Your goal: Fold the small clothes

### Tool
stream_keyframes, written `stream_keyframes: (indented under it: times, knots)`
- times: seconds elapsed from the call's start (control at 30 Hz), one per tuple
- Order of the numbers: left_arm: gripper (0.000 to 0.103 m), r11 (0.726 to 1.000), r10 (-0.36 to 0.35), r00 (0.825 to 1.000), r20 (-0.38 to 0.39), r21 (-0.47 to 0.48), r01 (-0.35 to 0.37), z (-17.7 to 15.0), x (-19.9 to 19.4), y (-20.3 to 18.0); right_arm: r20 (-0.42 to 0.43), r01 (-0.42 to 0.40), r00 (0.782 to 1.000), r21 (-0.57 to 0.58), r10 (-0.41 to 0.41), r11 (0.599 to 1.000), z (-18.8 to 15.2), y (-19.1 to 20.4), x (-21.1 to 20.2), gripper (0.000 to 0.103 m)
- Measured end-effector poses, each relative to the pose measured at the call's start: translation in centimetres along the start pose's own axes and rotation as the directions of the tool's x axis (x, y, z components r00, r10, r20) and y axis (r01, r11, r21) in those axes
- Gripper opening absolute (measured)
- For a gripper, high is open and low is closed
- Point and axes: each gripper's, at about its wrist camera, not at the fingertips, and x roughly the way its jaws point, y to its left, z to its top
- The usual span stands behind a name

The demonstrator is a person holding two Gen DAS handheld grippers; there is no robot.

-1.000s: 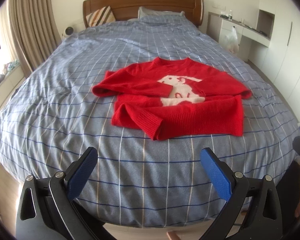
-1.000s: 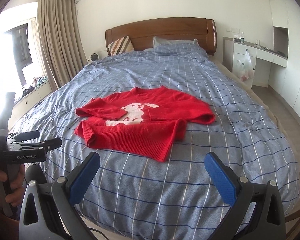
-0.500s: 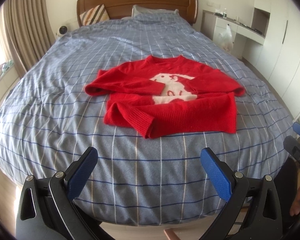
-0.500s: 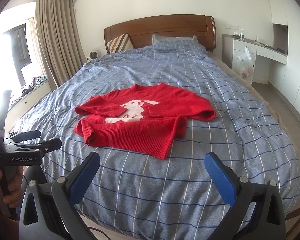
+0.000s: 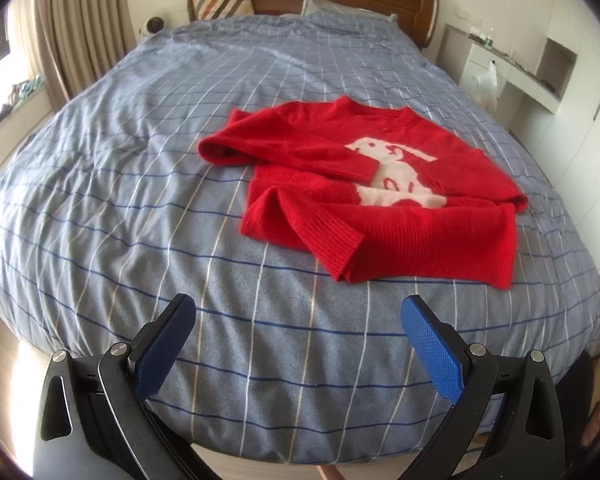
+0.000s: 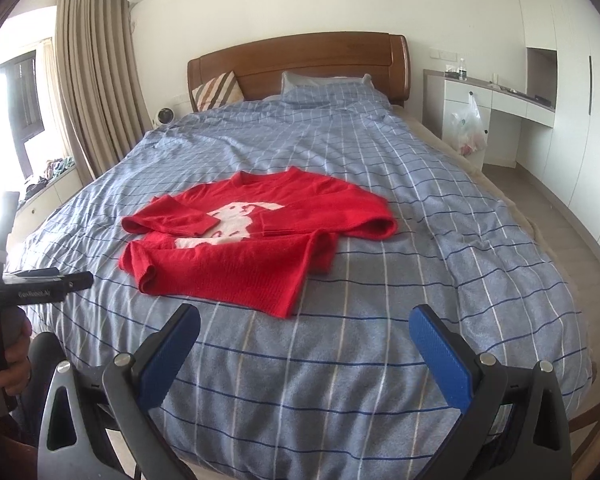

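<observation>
A small red sweater (image 5: 364,196) with a white animal figure lies on the bed's blue checked cover (image 5: 140,200). Both sleeves are folded over the chest and the hem is folded up. It also shows in the right wrist view (image 6: 252,236). My left gripper (image 5: 298,312) is open and empty, low over the foot of the bed, short of the sweater's near left corner. My right gripper (image 6: 304,320) is open and empty, near the hem's right corner. The left gripper's body (image 6: 40,284) shows at the right wrist view's left edge.
A wooden headboard (image 6: 300,64) and pillows (image 6: 220,90) are at the far end. Curtains (image 6: 92,80) and a window ledge lie to the left. A white desk (image 6: 496,100) with a hanging plastic bag (image 6: 468,124) stands to the right.
Both grippers have moved closer to the bed and the sweater; the left view has swung left, so the sweater sits more to its right. The sweater has not moved.
</observation>
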Motion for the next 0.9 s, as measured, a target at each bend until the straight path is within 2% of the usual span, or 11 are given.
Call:
stream_keyframes:
  times: [0.1,0.3,0.37,0.43,0.47,0.53,0.57,0.6,0.63,0.8,0.9]
  knots:
    - [0.102,1.0,-0.029,0.999,-0.016,0.0,0.029,0.7,2.0,-0.1,-0.052,0.022,0.998,0.006,-0.022,1.0,-0.5,-1.3,1.7,0.103]
    - [0.098,0.99,0.038,0.999,-0.027,0.14,-0.033,2.8,8.2,-3.6,-0.175,-0.074,0.981,0.053,0.082,0.996,-1.1,-2.0,8.2,0.103]
    - [0.057,0.987,0.051,0.997,-0.066,0.153,-0.041,3.1,10.1,-3.9,-0.197,-0.123,0.971,0.071,0.135,0.99,-0.9,-1.8,10.4,0.103]
    - [0.025,0.992,-0.013,0.995,-0.101,0.122,0.025,3.1,10.9,-3.3,-0.211,-0.173,0.959,0.089,0.188,0.981,-0.5,-1.4,12.7,0.103]
    - [0.018,0.994,-0.034,0.995,-0.09,0.101,0.043,3.1,10.5,-2.8,-0.216,-0.204,0.951,0.105,0.223,0.973,-0.3,-1.3,13.8,0.102]
    - [0.011,0.994,-0.07,0.995,-0.066,0.079,0.075,2.8,9.2,-1.7,-0.216,-0.282,0.925,0.156,0.311,0.947,-0.2,-1.3,15.9,0.087]
    - [0.01,0.993,-0.092,0.994,-0.064,0.063,0.096,2.6,8.4,-1.0,-0.222,-0.313,0.909,0.19,0.351,0.93,-0.2,-1.5,16.8,0.056]
    - [0.01,0.992,-0.113,0.992,-0.062,0.046,0.116,2.4,7.5,-0.3,-0.234,-0.326,0.898,0.219,0.374,0.92,-0.3,-1.7,17.5,0.014]
    - [0.009,0.99,-0.135,0.989,-0.058,0.03,0.137,2.1,6.5,0.5,-0.252,-0.318,0.892,0.242,0.376,0.917,-0.4,-2.0,17.8,0.005]
    - [0.009,0.972,-0.235,0.969,-0.081,-0.022,0.234,-0.6,1.8,3.4,-0.227,-0.373,0.864,0.312,0.449,0.874,-0.7,-3.6,13.0,0.005]
    - [0.009,0.974,-0.224,0.966,-0.133,0.003,0.226,-3.5,0.7,3.3,-0.248,-0.401,0.84,0.315,0.482,0.861,-2.0,-3.5,9.1,0.005]
